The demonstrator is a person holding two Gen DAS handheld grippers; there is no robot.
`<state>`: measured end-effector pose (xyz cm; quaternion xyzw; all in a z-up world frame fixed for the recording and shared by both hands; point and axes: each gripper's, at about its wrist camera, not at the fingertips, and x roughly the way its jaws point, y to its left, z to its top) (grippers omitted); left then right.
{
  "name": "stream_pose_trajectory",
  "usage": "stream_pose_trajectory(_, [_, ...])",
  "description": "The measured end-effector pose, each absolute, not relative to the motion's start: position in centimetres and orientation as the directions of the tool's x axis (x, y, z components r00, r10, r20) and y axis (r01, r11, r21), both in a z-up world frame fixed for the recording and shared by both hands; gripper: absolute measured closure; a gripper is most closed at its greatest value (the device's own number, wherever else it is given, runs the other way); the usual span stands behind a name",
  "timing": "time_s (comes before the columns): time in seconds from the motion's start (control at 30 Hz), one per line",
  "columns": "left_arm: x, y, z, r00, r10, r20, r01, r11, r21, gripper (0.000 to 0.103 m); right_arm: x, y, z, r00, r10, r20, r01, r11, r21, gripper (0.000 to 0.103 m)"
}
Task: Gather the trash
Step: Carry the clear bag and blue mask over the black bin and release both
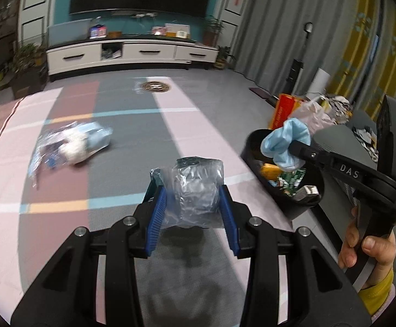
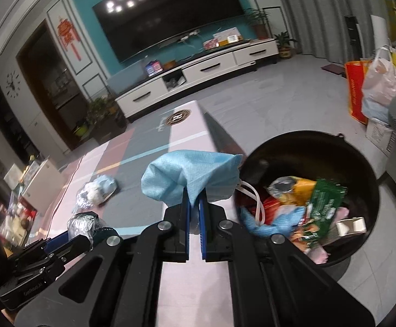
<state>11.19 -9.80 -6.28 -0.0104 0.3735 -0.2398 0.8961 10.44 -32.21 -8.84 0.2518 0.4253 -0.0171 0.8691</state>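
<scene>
My left gripper (image 1: pixel 195 190) is shut on a crumpled clear plastic bag (image 1: pixel 196 188), held above the striped mat; it also shows in the right wrist view (image 2: pixel 82 224). My right gripper (image 2: pixel 194 196) is shut on a light blue face mask (image 2: pixel 189 179), with its white ear loop hanging at the rim of the black trash bin (image 2: pixel 367 163). In the left wrist view the mask (image 1: pixel 285 139) hangs over the bin (image 1: pixel 252 141), which holds several wrappers. A bundle of clear plastic, white tissue and blue packaging (image 1: pixel 72 144) lies on the mat to the left, also seen in the right wrist view (image 2: pixel 97 193).
The mat (image 1: pixel 132 141) covers a low table beside the bin. A red bag (image 1: pixel 282 109) and a pale plastic bag (image 1: pixel 315 114) stand behind the bin. A white TV cabinet (image 1: pixel 132 54) and potted plants (image 1: pixel 26 62) line the far wall.
</scene>
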Motion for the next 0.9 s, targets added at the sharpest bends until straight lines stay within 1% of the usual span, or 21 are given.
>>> stream_pose_trajectory(0.27, [10.9,-16.4,-4.8,0.569,-0.501,-0.652,0.524,0.832,-0.182,0.062,8.1,-37.6,-9.0,0.653,0.087,-0.753,0.359,0.839,0.408,0.096])
stream_pose_trajectory(0.53, [12.0,-22.6,-5.0,0.496,-0.554,-0.668,0.585,0.782,-0.214,0.062,5.8,-41.8,-10.0,0.650,0.053,-0.758,0.437,0.790,0.430,0.096])
stream_pose_trajectory(0.77, [14.3,-26.3,-6.6,0.444,-0.535,-0.719,0.570,0.788,-0.234,0.061,4.7,-44.4,-11.5,0.615,0.076,-0.785,0.493,0.739,0.458,0.096])
stream_pose_trajectory(0.9, [15.1,-28.0,-7.7,0.437,-0.504,-0.745,0.557,0.802,-0.216,0.061,4.2,-45.4,-12.2,0.598,0.094,-0.796,0.519,0.712,0.473,0.096])
